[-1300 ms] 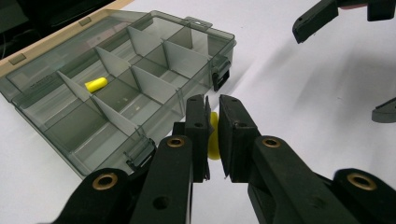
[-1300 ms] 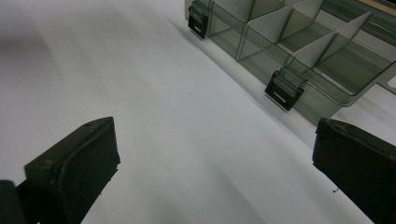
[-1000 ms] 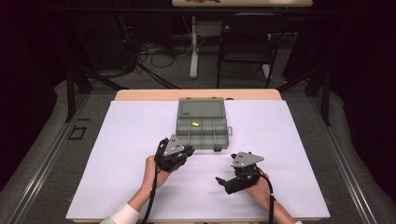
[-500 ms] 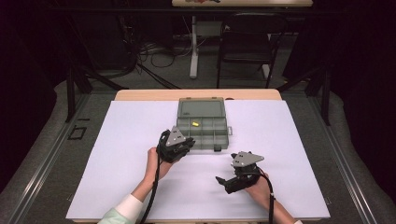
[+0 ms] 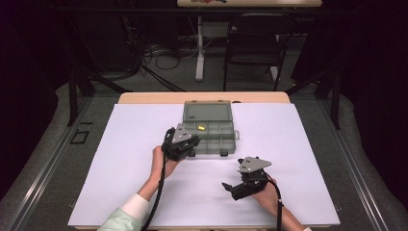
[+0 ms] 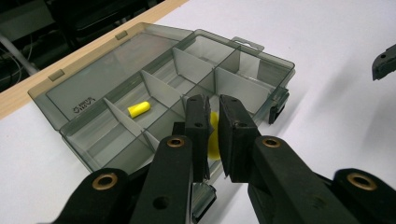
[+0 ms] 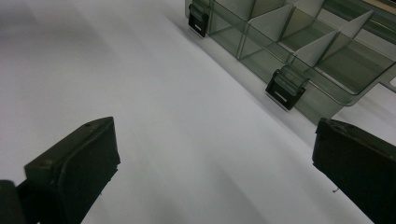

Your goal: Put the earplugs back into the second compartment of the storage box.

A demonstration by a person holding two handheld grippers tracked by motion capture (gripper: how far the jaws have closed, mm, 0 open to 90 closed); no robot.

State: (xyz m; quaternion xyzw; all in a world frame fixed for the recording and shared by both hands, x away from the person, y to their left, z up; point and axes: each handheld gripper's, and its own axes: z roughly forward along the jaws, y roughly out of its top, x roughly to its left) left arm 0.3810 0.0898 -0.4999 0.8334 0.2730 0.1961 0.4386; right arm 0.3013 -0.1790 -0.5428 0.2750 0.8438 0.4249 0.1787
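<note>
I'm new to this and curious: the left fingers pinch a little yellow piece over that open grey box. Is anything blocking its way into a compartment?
Nothing visible does. The yellow piece hangs between the left gripper's fingers above the box, whose lid lies flat open; only low dividers stand between compartments.

High view looks down from afar; both gripper views sit close, sharing the compartment box (image 5: 209,127).

The left gripper (image 5: 188,144), clamped on a yellow earplug (image 6: 214,135), has shifted up-frame from the white mat onto the organizer's (image 5: 208,111) lower-left corner.
</note>
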